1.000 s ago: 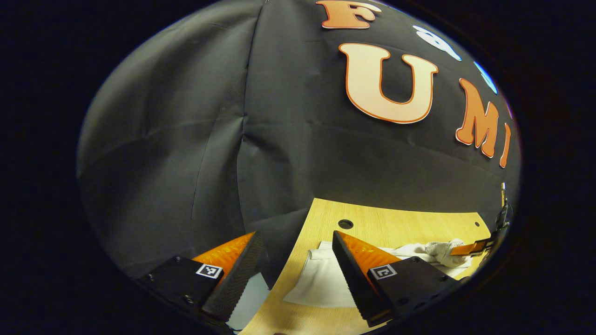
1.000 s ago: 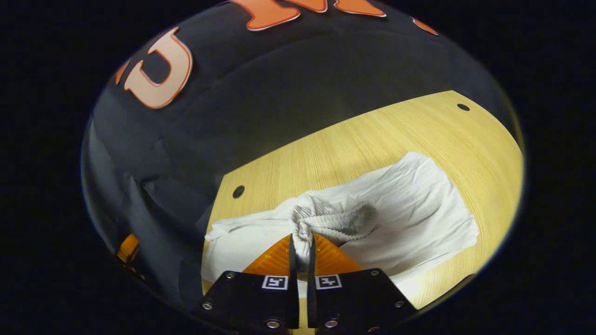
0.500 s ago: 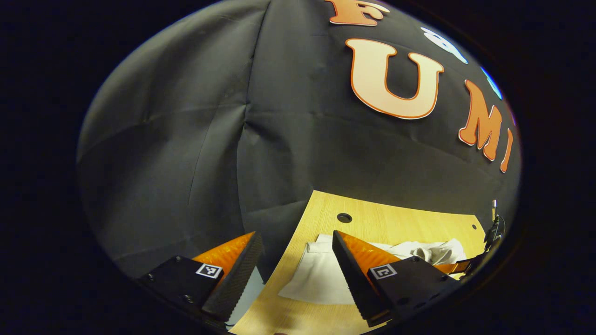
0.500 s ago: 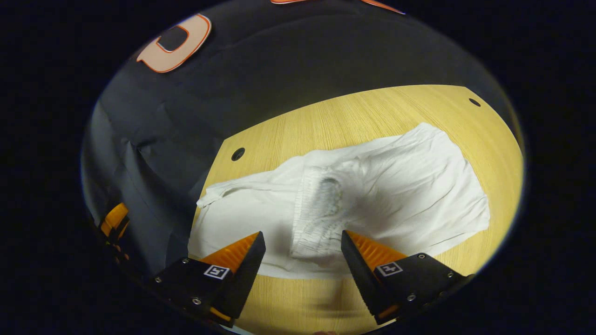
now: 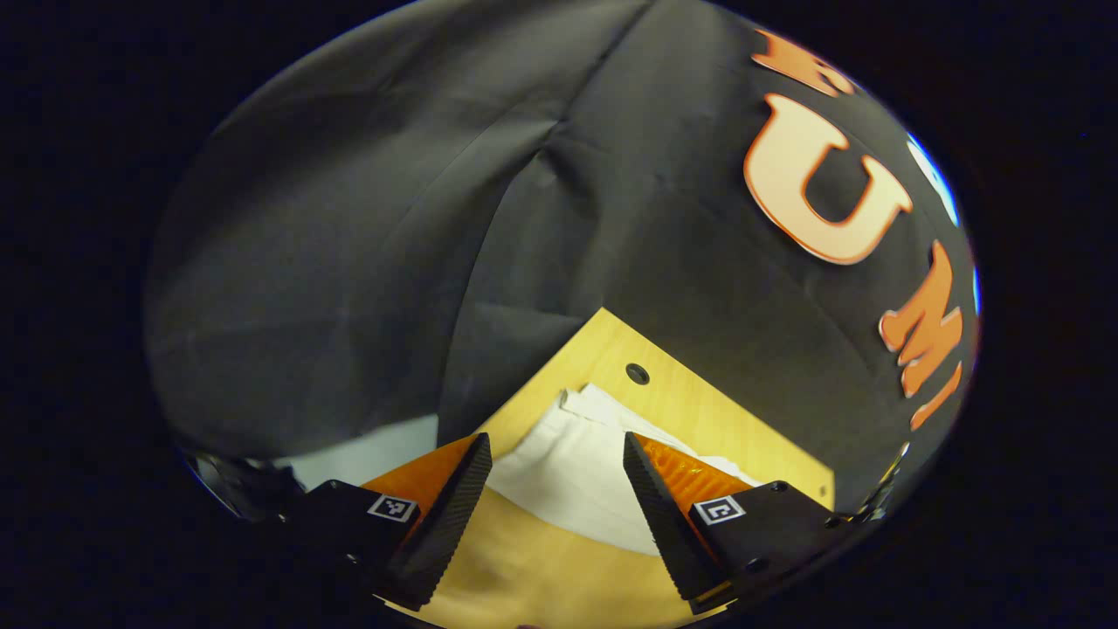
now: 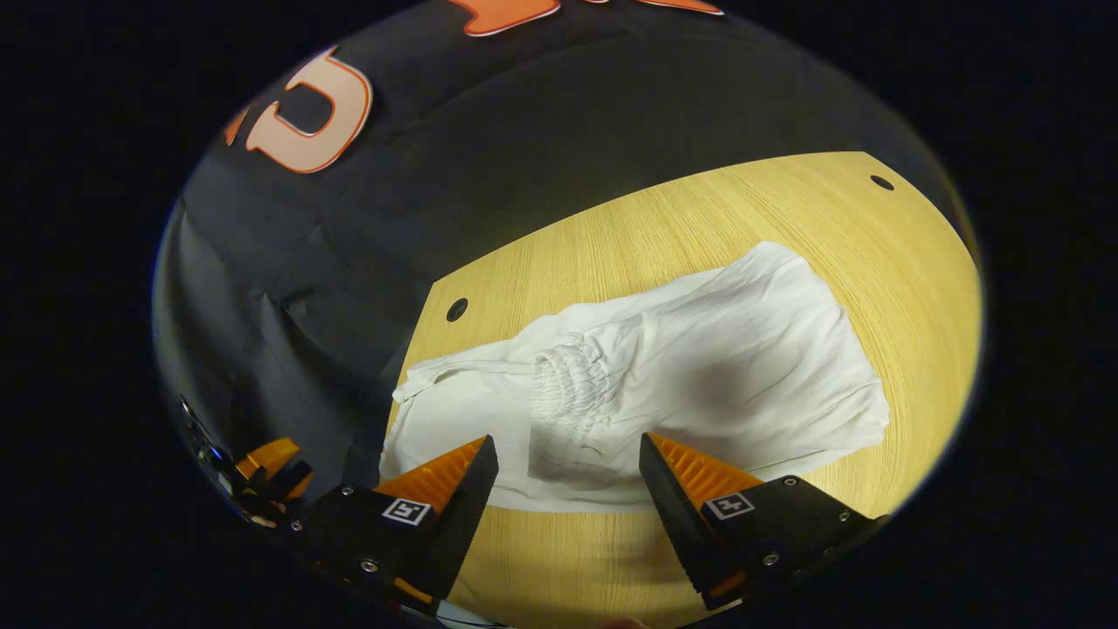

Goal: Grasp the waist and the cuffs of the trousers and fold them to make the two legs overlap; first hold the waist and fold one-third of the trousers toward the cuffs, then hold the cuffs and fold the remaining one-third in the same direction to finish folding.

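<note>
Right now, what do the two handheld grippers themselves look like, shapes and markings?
The left gripper and right gripper match: each has two wedge-shaped fingers tapering to a point, with ridged inner faces, mounted on black blocks fixed by small screws. Each block carries a small square black-and-white marker.

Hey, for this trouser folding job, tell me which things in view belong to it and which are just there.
Part of the job:
white trousers, waist folded over onto the legs
left gripper, open
right gripper, open

Just there:
wooden table
holes in the tabletop
black cloth wall
</note>
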